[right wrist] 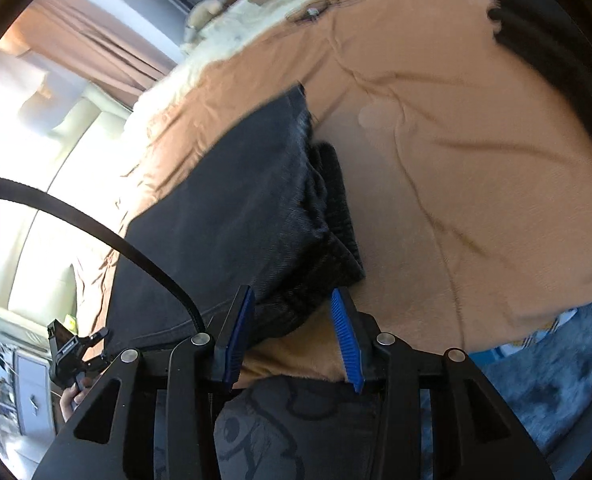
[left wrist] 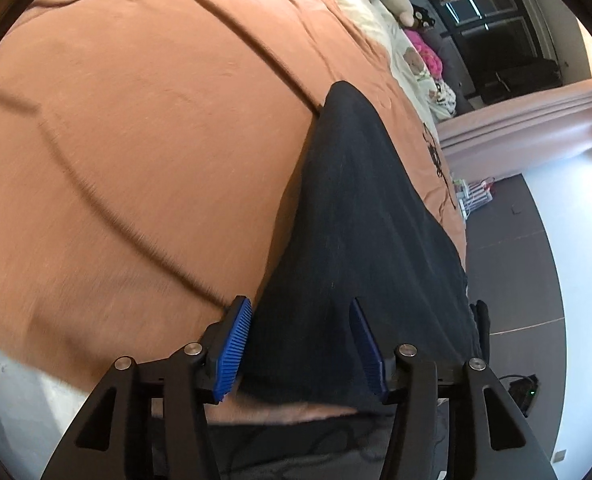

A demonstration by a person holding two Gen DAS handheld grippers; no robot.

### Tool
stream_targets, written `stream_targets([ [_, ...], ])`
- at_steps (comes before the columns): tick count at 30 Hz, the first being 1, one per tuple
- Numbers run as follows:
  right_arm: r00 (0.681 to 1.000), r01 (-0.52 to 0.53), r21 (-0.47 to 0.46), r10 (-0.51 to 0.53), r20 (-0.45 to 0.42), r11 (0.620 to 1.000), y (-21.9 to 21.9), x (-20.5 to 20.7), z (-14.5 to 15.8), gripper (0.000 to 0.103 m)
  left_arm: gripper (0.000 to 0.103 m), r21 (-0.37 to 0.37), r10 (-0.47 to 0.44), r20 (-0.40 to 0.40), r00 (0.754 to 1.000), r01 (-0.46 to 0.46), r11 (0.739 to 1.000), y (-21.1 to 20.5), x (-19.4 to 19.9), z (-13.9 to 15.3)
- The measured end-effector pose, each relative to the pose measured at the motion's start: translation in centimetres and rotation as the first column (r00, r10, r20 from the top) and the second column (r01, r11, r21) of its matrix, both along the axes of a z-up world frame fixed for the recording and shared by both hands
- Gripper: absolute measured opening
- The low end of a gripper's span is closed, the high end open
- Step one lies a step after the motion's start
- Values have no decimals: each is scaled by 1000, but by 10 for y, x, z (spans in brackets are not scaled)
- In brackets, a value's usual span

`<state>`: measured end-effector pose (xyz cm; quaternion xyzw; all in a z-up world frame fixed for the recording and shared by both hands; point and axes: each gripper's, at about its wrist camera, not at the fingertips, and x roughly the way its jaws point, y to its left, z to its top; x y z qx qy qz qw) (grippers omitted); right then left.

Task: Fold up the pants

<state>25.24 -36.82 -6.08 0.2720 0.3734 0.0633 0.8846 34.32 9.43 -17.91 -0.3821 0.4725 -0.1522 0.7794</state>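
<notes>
- Here, black pants (left wrist: 360, 220) lie flat on the bed's orange-brown blanket (left wrist: 135, 140), near the bed edge closest to the person.
- Left wrist view: pants taper away to a narrow end, smooth matte fabric, few creases, dark throughout.
- Right wrist view: same pants (right wrist: 231, 200) look folded in layers, ribbed knit band bunched at the right side, fine woven texture.
- Blanket soft, slightly fuzzy, long shallow wrinkles across it.
- Left gripper (left wrist: 302, 344): fingers (left wrist: 231, 350) parted about halfway, blue ridged pads straddle the near pants edge, not pressing on it.
- Right gripper (right wrist: 291, 340): fingers (right wrist: 348, 340) partly open, ribbed corner of the pants sits between them; pads look clear of the cloth.
- Plush toys (left wrist: 396, 0) at the far end of the bed.
</notes>
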Motion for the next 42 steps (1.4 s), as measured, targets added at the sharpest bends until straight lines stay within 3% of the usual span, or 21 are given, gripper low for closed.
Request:
stream_targets([
  [7,993,-40,-90,50,103,995,12,-3,21,38,57,-112,67,5,998,-66,992,1,-20,-12],
  [16,994,-62,-142,73,76,988,28,47,5,38,57,-215,129,7,992,-124,969,-1,-27,-26],
  [17,996,-56,-147,65,54,988,27,53,-3,38,54,-202,139,9,990,-134,970,-1,-25,-24],
  [19,999,-34,-160,37,15,987,26,57,-11,37,38,-168,148,9,989,-145,975,-2,-25,-22],
  [22,997,-29,-120,21,-72,992,17,57,-40,31,28,-192,155,25,988,-147,970,2,-26,-22],
  [26,993,-49,-103,38,-110,993,16,50,-57,27,27,-196,155,39,987,-144,970,4,-25,-20],
  [29,989,-57,-146,36,-143,988,22,50,-50,27,28,-194,152,34,988,-143,971,5,-24,-21],
  [33,997,-66,-210,54,-64,975,39,41,-13,27,41,-216,150,34,988,-140,966,3,-22,-25],
  [37,994,-104,-224,109,7,969,68,44,12,28,42,-235,147,36,988,-135,963,2,-15,-30],
  [42,986,-161,-245,169,12,956,107,58,12,30,42,-219,125,58,990,-110,970,3,-9,-25],
])
